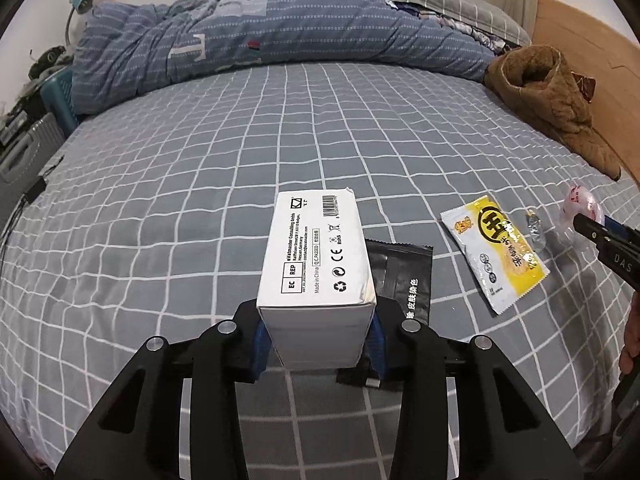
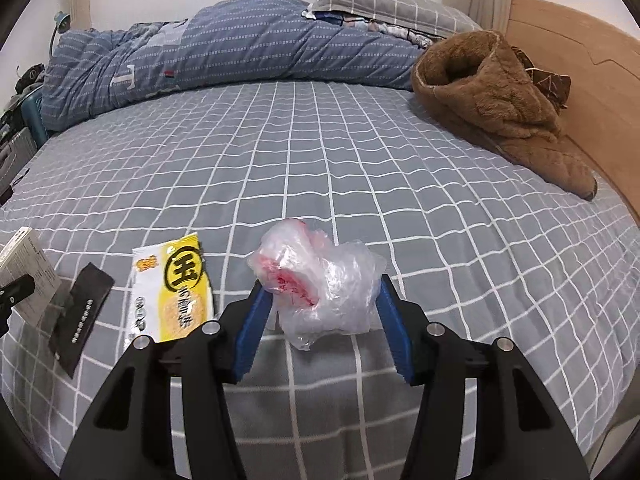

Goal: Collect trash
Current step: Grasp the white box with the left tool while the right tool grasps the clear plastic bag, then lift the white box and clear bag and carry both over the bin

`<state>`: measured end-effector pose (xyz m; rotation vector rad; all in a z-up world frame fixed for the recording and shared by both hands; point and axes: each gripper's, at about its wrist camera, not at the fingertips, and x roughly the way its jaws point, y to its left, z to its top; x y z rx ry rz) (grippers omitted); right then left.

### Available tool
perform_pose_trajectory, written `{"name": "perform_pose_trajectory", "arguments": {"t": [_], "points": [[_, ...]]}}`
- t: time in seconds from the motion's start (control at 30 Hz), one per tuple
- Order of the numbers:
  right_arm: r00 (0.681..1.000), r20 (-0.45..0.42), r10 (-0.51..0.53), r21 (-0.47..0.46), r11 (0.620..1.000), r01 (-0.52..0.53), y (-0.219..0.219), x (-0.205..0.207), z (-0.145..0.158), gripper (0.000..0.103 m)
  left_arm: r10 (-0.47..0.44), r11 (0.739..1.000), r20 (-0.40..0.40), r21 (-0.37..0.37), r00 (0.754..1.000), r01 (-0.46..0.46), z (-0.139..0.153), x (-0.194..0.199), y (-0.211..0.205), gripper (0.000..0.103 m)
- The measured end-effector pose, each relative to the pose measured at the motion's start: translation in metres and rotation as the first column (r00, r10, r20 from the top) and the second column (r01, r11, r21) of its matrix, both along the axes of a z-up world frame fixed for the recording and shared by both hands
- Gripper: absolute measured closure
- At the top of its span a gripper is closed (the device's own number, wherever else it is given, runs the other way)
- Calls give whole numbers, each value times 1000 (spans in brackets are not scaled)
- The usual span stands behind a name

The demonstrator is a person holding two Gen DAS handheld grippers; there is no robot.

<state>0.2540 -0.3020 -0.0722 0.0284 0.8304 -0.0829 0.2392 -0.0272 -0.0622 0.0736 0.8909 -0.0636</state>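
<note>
Gripped between the blue pads of our left gripper (image 1: 317, 338) is a white box (image 1: 316, 260), its printed label side facing up and its far end pointing away across the checked bedsheet (image 1: 200, 160). The jaws are clamped on the near end of the box from both sides. Relative to that box, a black sachet (image 1: 402, 276) lies flat on the sheet just to its right and partly beneath it. Farther right of the box lies a yellow-and-white packet (image 1: 496, 252), and beyond that a small crumpled bit of foil (image 1: 534, 228). At the right edge of this view we see the tip of our right gripper (image 1: 592, 228) with a crumpled plastic bag (image 1: 580, 204) at its end. Well beyond the box, a blue quilt (image 1: 260, 36) is bunched along the far side of the bed, and a brown fleece garment (image 1: 552, 100) lies to the far right by the wooden headboard (image 1: 580, 40).

From the right wrist, our right gripper (image 2: 322, 322) has its blue pads pressed against both sides of the crumpled plastic bag (image 2: 320, 284), clear with red print; we cannot tell whether the bag is clear of the sheet. Left of the bag lies the yellow-and-white packet (image 2: 172, 284) flat on the bedsheet (image 2: 320, 152); farther left is the black sachet (image 2: 82, 312), and at the left edge the white box (image 2: 26, 264) in the left gripper's hold.
</note>
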Motion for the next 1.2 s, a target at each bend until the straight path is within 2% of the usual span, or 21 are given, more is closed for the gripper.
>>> {"name": "perform_pose_trajectory", "arguments": {"t": [0.33,1.2], "points": [[1000,8,0,6,1000,0,11,-35,25,52,-3,1000,8,-8,1000,3,23,-34,0,65],[1000,9,4,21,1000,-4,37,-147,69,52,-7,999,-2,-37,1000,7,59,-135,1,65]]}}
